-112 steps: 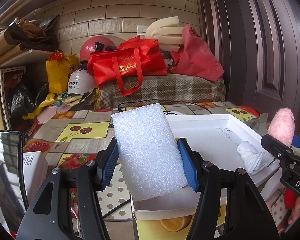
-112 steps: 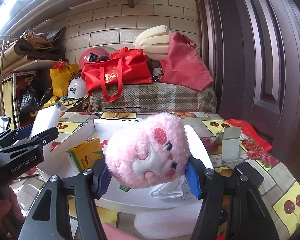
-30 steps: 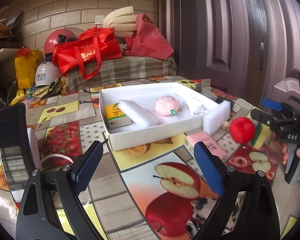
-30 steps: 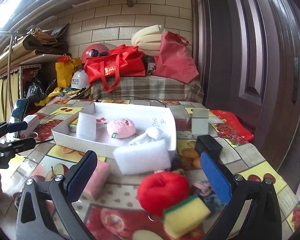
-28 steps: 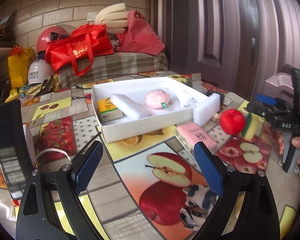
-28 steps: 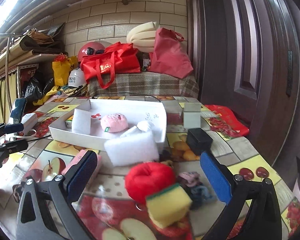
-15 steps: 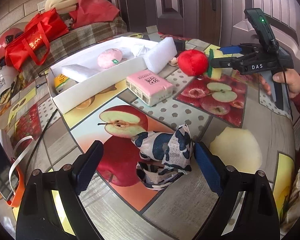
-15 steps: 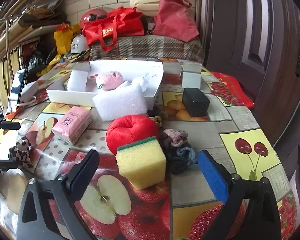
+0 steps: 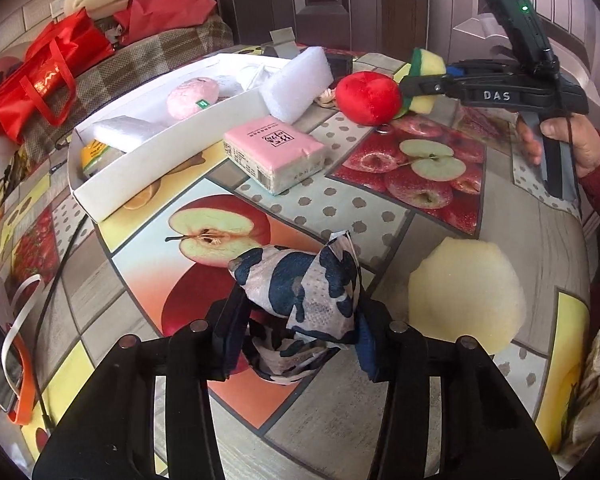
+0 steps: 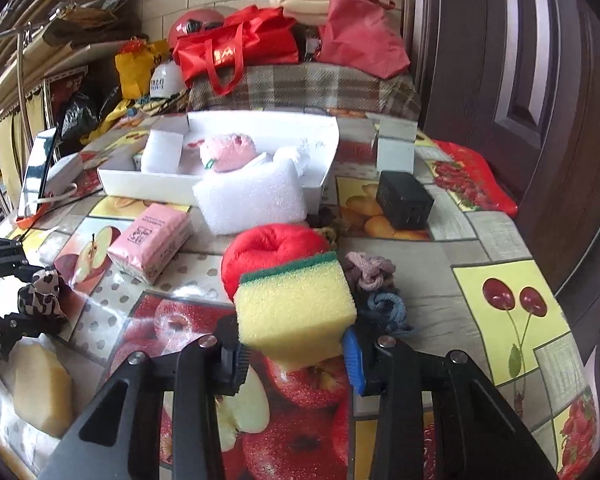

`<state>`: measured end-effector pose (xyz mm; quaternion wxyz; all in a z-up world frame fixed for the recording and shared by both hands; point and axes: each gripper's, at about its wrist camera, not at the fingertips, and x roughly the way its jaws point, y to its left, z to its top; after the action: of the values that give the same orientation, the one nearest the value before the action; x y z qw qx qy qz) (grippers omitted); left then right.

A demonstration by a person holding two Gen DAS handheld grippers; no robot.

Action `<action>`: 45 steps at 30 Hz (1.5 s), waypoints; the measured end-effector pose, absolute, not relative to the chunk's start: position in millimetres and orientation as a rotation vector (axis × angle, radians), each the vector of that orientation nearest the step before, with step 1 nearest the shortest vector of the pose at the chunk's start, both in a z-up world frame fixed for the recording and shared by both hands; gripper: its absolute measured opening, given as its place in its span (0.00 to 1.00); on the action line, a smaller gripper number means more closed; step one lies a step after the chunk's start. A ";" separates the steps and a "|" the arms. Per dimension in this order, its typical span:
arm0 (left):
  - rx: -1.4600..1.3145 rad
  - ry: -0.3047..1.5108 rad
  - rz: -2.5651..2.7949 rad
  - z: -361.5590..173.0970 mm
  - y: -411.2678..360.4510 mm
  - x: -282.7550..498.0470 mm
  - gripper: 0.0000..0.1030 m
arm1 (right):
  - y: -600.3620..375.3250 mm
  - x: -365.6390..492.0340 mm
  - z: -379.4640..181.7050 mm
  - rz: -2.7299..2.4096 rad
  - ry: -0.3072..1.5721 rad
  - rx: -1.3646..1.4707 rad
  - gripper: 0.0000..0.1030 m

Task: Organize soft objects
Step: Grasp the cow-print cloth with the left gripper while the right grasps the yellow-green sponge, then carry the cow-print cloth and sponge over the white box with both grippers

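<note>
— Left gripper (image 9: 296, 340): its jaws are closing, and the pads already press on the blue-and-cream patterned cloth (image 9: 300, 292) lying on the fruit-print tablecloth (image 9: 440, 236). How much room is around it?

— Bare cloth to its left, a pale yellow foam piece (image 9: 466, 300) just to its right, and the pink tissue pack (image 9: 274, 152) well beyond. The table's rounded edge curves off at the right.

— And the right gripper (image 10: 296, 354)?

— Clamped on the yellow sponge with a green top (image 10: 296, 304), close to shut and squeezing its lower part. The red plush apple (image 10: 268, 248) sits just behind it, knotted hair ties (image 10: 374, 284) beside it.

— The white box (image 10: 328, 162)?

— Farther back, holding a pink plush (image 10: 228, 150) and a white foam block (image 10: 162, 150), with a second foam slab (image 10: 254, 196) leaning against its front wall — beside the black cube (image 10: 404, 200).
</note>
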<state>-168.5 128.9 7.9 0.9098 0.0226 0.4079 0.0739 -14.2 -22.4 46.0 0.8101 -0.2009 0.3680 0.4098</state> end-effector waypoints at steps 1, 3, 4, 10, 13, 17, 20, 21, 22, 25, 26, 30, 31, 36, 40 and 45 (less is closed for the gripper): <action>0.053 0.825 0.162 10.0 128.4 -170.8 0.42 | -28.5 -16.0 52.1 0.873 0.752 -0.403 0.37; 0.049 0.783 0.188 15.6 130.8 -177.2 0.42 | -38.5 -15.9 61.4 0.860 0.707 -0.350 0.37; 0.035 0.761 0.191 18.6 133.6 -180.9 0.42 | -43.4 -15.5 64.8 0.850 0.691 -0.328 0.37; 0.002 0.586 0.330 40.0 156.8 -193.2 0.42 | -39.5 -19.9 72.2 0.847 0.621 -0.301 0.37; -0.025 0.604 0.363 38.9 171.1 -178.0 0.42 | -21.4 -22.0 63.6 0.898 0.657 -0.323 0.37; 0.012 0.593 0.391 39.6 172.1 -163.9 0.42 | 2.4 -28.9 57.6 0.944 0.655 -0.340 0.37; 0.042 0.590 0.401 39.5 170.7 -155.1 0.42 | 17.7 -34.5 55.6 0.973 0.646 -0.354 0.38; 0.046 0.590 0.404 39.4 171.7 -152.7 0.43 | 21.9 -35.8 54.8 0.979 0.643 -0.354 0.38; 0.045 0.589 0.410 39.4 172.6 -151.2 0.43 | 26.2 -36.9 53.8 0.983 0.641 -0.357 0.38; 0.023 0.582 0.415 40.8 180.6 -147.9 0.43 | 36.8 -38.7 51.9 0.995 0.633 -0.364 0.38; 0.012 0.585 0.412 40.8 184.0 -146.3 0.43 | 40.4 -39.1 51.5 0.999 0.629 -0.366 0.38; -0.001 0.559 0.433 43.3 194.4 -138.3 0.43 | 57.1 -33.3 48.0 0.996 0.644 -0.342 0.38; 0.003 0.551 0.443 44.1 197.0 -135.5 0.43 | 61.7 -30.8 46.9 0.993 0.652 -0.328 0.38; 0.001 0.526 0.479 47.2 211.4 -117.5 0.43 | 86.8 -23.0 39.5 0.985 0.694 -0.284 0.38; -0.019 0.506 0.515 49.4 227.3 -103.9 0.43 | 101.0 -20.3 38.4 0.964 0.675 -0.254 0.38; -0.050 0.472 0.557 53.1 245.9 -89.2 0.43 | 122.0 -9.7 35.7 0.915 0.653 -0.231 0.38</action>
<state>-89.2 245.9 53.1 0.9337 -0.0243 0.2310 0.2725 -9.7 122.0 35.7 0.8399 -0.1091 0.3089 0.4326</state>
